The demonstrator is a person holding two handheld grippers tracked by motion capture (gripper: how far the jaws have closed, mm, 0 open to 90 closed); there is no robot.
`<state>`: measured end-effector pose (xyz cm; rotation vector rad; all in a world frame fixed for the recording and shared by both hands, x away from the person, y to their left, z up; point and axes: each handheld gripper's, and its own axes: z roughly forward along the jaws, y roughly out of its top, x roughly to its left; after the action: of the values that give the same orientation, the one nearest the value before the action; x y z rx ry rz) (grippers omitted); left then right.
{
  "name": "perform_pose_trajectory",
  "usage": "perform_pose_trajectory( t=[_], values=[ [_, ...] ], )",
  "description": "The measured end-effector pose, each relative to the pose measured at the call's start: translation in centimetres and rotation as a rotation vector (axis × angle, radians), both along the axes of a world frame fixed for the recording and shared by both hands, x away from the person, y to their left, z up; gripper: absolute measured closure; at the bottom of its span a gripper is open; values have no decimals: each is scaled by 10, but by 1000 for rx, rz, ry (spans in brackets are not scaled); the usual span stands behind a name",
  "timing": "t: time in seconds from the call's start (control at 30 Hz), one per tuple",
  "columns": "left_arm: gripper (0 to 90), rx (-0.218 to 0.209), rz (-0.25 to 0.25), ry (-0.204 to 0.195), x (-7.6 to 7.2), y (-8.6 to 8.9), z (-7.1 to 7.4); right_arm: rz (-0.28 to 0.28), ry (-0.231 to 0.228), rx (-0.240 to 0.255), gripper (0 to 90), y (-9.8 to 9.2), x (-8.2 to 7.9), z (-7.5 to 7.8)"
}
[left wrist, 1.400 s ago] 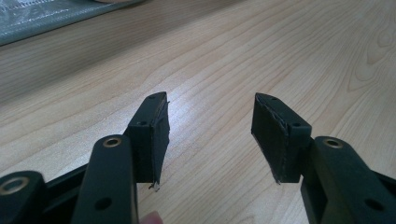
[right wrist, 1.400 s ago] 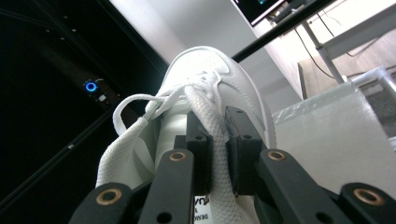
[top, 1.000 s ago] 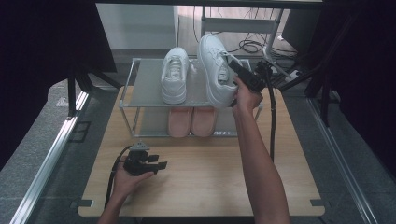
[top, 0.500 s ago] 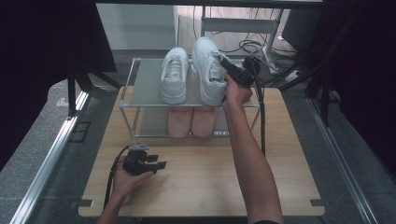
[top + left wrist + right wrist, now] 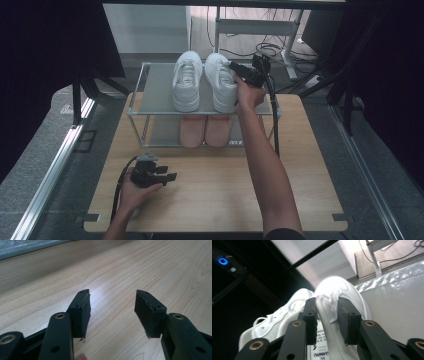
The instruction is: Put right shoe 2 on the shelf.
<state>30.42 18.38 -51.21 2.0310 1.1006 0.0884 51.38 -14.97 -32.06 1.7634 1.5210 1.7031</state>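
From above, the right gripper (image 5: 235, 67) is up at the twelve o'clock end of the table (image 5: 310, 200), reaching onto the top shelf of the metal shoe rack (image 5: 150, 85). The right-hand white sneaker (image 5: 221, 82) sits flat there, just beside its mate, the left-hand white sneaker (image 5: 186, 80). A pink pair (image 5: 204, 131) rests on the lower shelf. The left gripper (image 5: 167, 176) lies low on the wood near seven o'clock, well apart from the rack.

In the left gripper view its jaws stand wide apart over bare tabletop, nothing between them.

In the right gripper view the jaws have just been opening; the sneaker's collar (image 5: 327, 312) is between the pads (image 5: 310, 320), and they look barely in contact, if at all, so I'd call the grip released.

The risk, as I see it: if the right gripper pulls away at an angle, a pad could snag the collar and drag the shoe toward the shelf's edge or knock it into its mate.
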Motion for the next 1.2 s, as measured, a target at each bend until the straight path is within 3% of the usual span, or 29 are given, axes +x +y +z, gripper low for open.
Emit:
perform_pose_trajectory(
  t=[0.07, 0.2, 0.27, 0.5, 0.77, 0.97, 1.2],
  values=[
    [471, 3, -2, 0, 0, 0, 0, 24, -5, -3, 661, 1, 2, 1],
    [471, 1, -1, -4, -1, 1, 1, 52, -45, 48, 615, -2, 0, 3],
    [470, 0, 1, -5, -2, 0, 1, 54, -55, 45, 615, -4, -4, 4],
    [471, 4, 4, -8, -2, 0, 2, 79, -107, 122, 660, -19, -23, 2],
    [471, 8, 5, -8, -1, -1, 3, 104, -147, 105, 771, -37, -48, -11],
    [471, 14, -1, -2, -1, -2, 2, 117, -148, 70, 820, -51, -61, -23],
    [471, 15, -3, -1, -1, -5, 2, 141, -141, 77, 867, -63, -75, -39]
  ],
)
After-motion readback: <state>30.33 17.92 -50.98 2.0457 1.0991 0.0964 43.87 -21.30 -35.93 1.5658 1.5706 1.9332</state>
